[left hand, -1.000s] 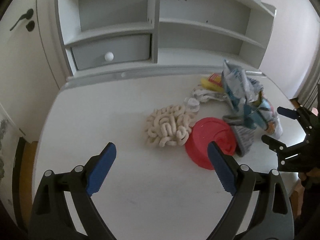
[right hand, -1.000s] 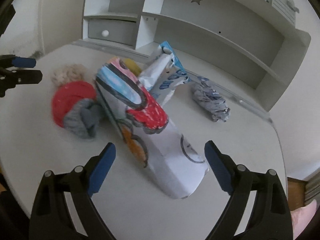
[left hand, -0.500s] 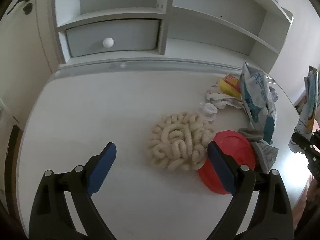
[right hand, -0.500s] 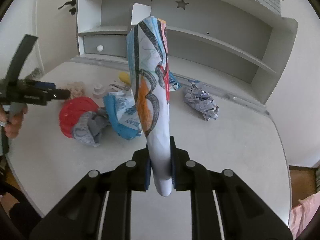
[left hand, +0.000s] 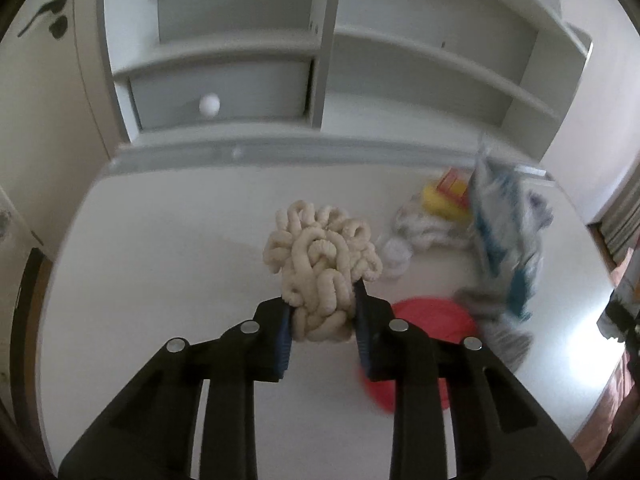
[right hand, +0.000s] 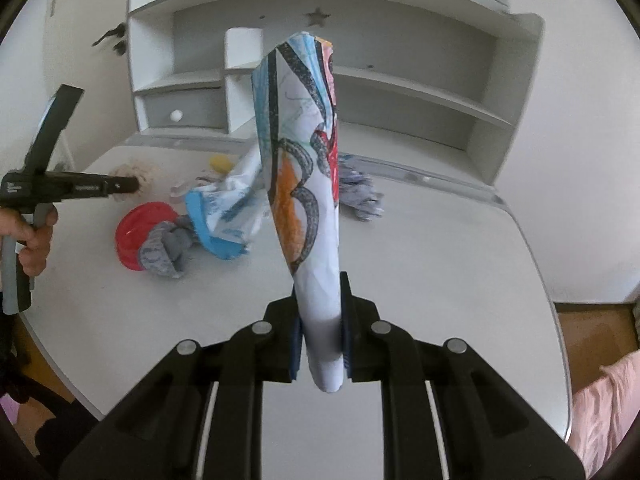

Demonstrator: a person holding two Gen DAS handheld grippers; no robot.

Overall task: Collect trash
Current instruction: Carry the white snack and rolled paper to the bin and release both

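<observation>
**Gripping trash over a white desk**

Closing on a cream bundle of knotted cord (left hand: 324,268), the left claw (left hand: 322,336) has the blue pads pressed into its sides; the bundle stands up between them. Just right of that claw and partly behind its right finger lies a red lid (left hand: 428,316) on the white desk (left hand: 160,280), with a grey sock (left hand: 484,304) touching the lid's far edge. Further right a crumpled blue-and-white paper (left hand: 500,232) rises from the desk, and beyond it sit a yellow item (left hand: 440,200) and a small white cap (left hand: 396,254); blur hides their detail.

The right claw (right hand: 320,336) is clamped on a rolled sheet of coloured drawing paper (right hand: 308,184), which stands upright out of the pads, clear of the desk. Left of it and further off lie the same red lid, sock and crumpled paper, and to the far right of the roll a second crumpled wad (right hand: 364,196). At the left edge a hand (right hand: 32,236) holds the other claw's handle.

Behind the desk stands a grey-white shelf unit (left hand: 420,60) with a star cut-out and a drawer with a round white knob (left hand: 209,105). White walls surround it; wooden floor (right hand: 592,340) shows to the right.
</observation>
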